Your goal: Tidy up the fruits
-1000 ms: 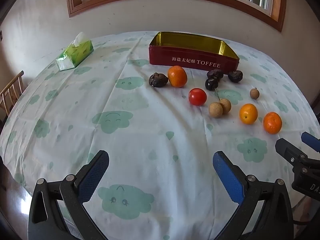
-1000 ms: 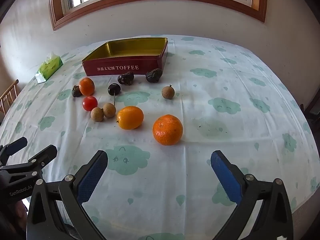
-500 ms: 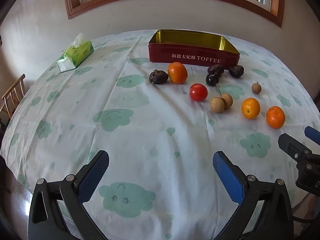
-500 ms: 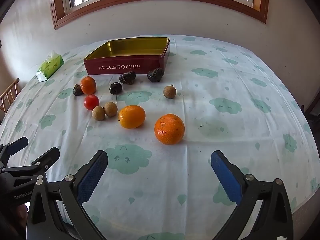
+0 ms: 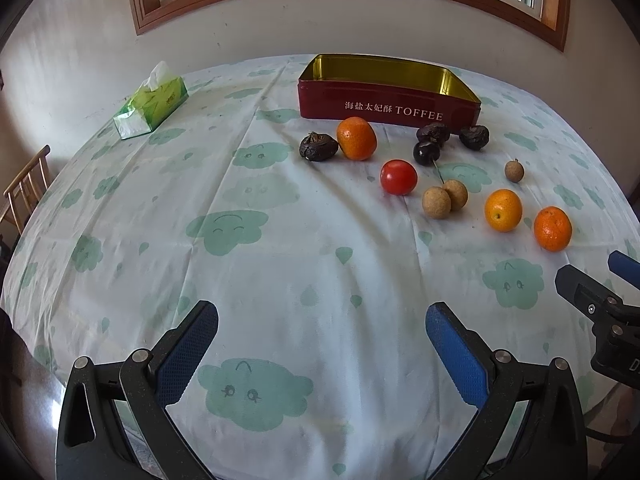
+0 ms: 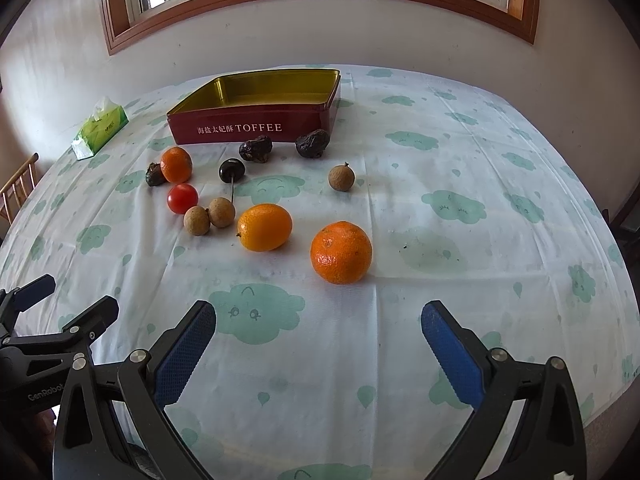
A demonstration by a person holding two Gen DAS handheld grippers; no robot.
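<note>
An empty red toffee tin (image 5: 388, 106) (image 6: 256, 130) with a gold inside stands at the back of the table. In front of it lie several fruits: a mandarin (image 6: 341, 252) (image 5: 553, 228), an orange kumquat (image 6: 265, 227) (image 5: 503, 210), a cherry tomato (image 5: 398, 177) (image 6: 182, 198), two longans side by side (image 5: 444, 199) (image 6: 209, 216), a single longan (image 6: 341, 177), a dark cherry (image 6: 231, 170), wrinkled dark fruits (image 6: 312, 143) and another mandarin (image 5: 356, 138). My left gripper (image 5: 322, 344) is open, well short of the fruit. My right gripper (image 6: 318, 340) is open, the mandarin just ahead of it.
A green tissue pack (image 5: 152, 102) lies at the back left. A wooden chair (image 5: 26, 188) stands past the table's left edge. The cloud-print cloth (image 5: 240, 240) covers the round table, and a wall with a window rises behind it.
Both grippers have drifted slightly forward and lower toward the table; the fruit sits a little larger in the right wrist view. No fruit has moved.
</note>
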